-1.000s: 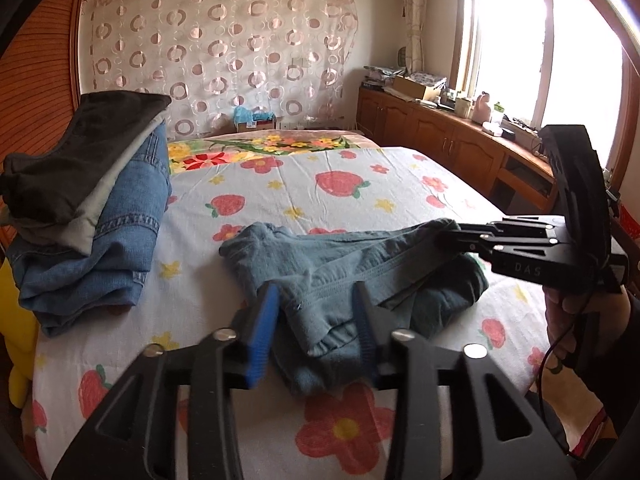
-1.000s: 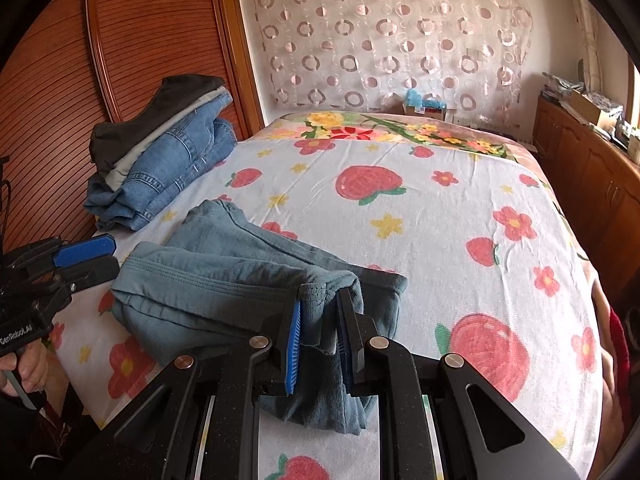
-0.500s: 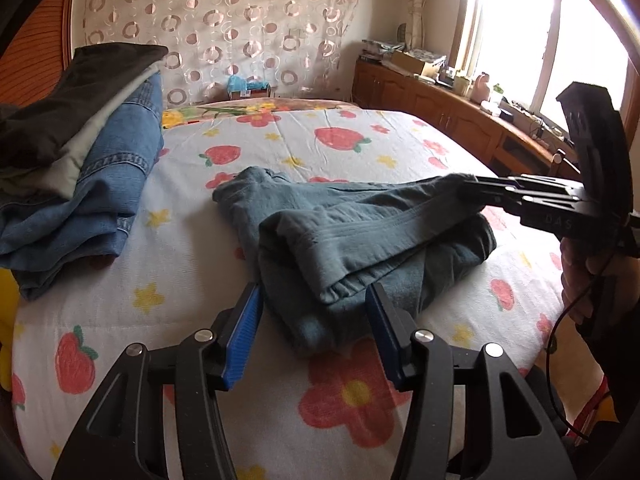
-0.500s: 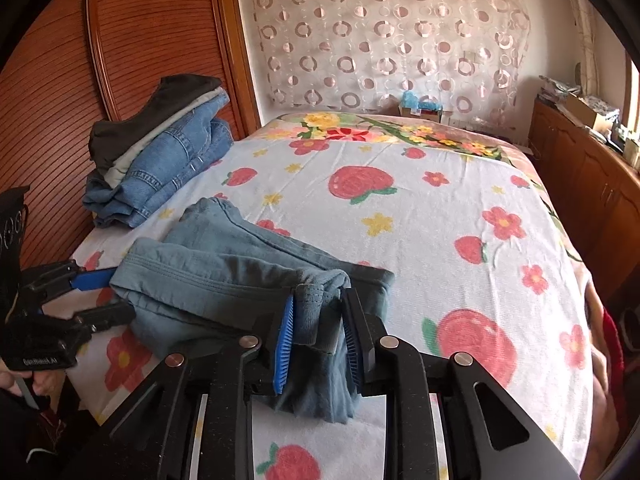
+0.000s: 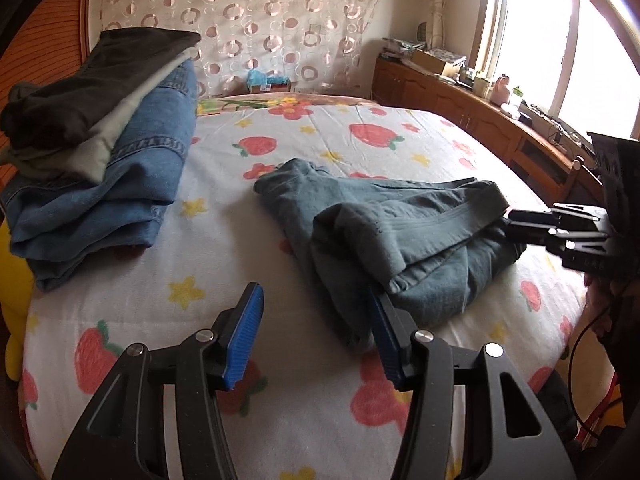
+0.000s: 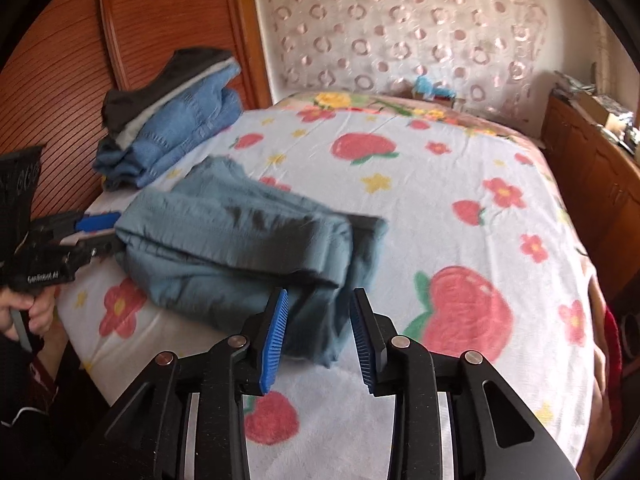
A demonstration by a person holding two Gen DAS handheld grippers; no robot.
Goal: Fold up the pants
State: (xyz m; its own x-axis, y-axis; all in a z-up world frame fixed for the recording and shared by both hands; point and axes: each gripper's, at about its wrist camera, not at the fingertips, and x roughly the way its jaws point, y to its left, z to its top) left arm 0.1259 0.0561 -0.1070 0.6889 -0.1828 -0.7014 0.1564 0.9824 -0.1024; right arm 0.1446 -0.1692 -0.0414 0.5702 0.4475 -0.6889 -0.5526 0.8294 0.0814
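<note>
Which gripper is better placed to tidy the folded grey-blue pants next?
Probably the right gripper: its opening jaws have the pants' corner between them. The left gripper is open beside the edge, over bedsheet.

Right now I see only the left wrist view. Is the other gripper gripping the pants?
Observer: No. In the right wrist view the right gripper has its jaws opening. A corner of the pants lies between the pads, not pinched.
Operator: And who holds my gripper?
Observer: A hand grips the handle of the left gripper, which sits at the opposite end of the pants.
</note>
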